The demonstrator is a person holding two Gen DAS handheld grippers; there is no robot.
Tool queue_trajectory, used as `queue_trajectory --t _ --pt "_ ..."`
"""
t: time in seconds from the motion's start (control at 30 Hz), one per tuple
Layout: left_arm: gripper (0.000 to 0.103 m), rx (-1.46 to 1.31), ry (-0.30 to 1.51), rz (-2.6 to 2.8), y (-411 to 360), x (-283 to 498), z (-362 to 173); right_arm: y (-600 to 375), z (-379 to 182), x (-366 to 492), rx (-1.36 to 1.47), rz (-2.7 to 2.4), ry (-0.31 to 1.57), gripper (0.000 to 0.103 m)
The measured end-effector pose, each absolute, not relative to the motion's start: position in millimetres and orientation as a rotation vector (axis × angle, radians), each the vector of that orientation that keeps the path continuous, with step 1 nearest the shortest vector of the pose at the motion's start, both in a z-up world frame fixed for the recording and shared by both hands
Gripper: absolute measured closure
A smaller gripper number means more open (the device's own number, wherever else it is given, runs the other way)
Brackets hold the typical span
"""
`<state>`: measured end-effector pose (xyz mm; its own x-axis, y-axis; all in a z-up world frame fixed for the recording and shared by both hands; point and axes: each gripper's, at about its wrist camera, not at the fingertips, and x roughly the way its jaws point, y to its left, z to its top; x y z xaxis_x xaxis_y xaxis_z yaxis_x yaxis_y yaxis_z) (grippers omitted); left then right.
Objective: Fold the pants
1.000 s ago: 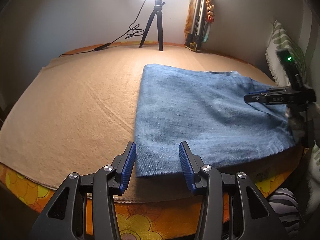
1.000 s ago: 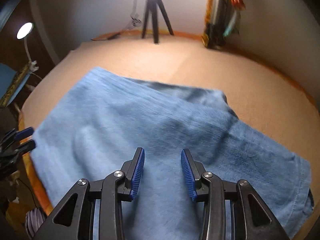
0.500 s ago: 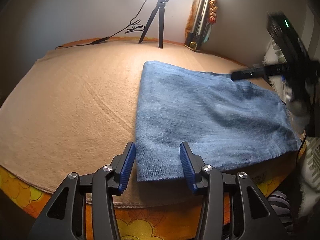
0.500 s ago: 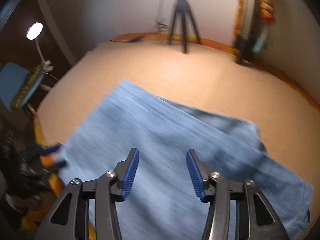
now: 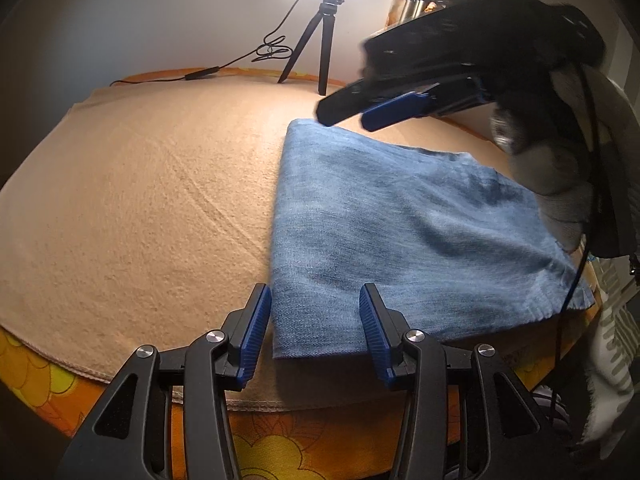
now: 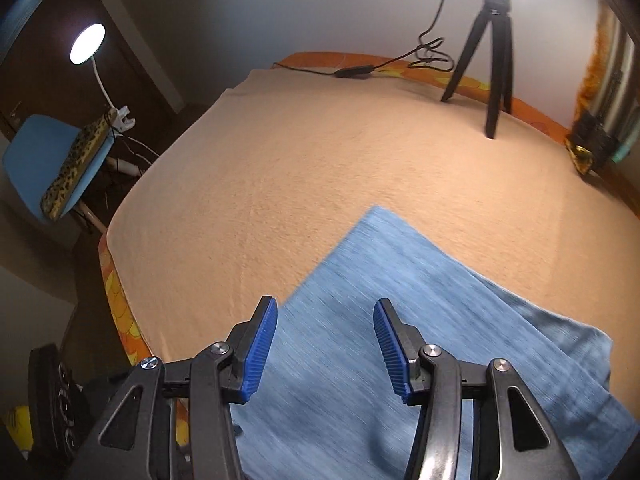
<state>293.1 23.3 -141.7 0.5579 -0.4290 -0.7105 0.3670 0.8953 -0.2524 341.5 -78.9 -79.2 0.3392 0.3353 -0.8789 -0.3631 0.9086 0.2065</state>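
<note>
The folded blue denim pants [image 5: 408,232] lie flat on the tan blanket [image 5: 140,200], near its right front edge. My left gripper [image 5: 316,328] is open and empty, just above the pants' near left corner. My right gripper [image 6: 322,344] is open and empty, above the pants [image 6: 400,360] near their far left corner. The right gripper also shows in the left wrist view [image 5: 360,110], hovering over the far edge of the pants.
A black tripod [image 5: 320,48] with a bright lamp and a cable stands at the back of the bed. A second folded tripod [image 6: 608,92] leans on the wall. A blue chair [image 6: 44,164] and a desk lamp [image 6: 88,40] stand left of the bed. An orange flowered sheet [image 5: 280,440] borders the blanket.
My right gripper has lifted from the right end of the pants and swung left across them to their far left corner. The left gripper has barely moved. The pants lie unchanged.
</note>
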Motion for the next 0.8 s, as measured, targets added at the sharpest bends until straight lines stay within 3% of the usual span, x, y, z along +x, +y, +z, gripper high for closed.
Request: queue_trajectory --t 0.8 --pt "0.059 -0.166 0.863 -0.545 26.2 290.1 -140.6 -27.2 -133.1 388.0 -0.158 0.262 1.318 0.05"
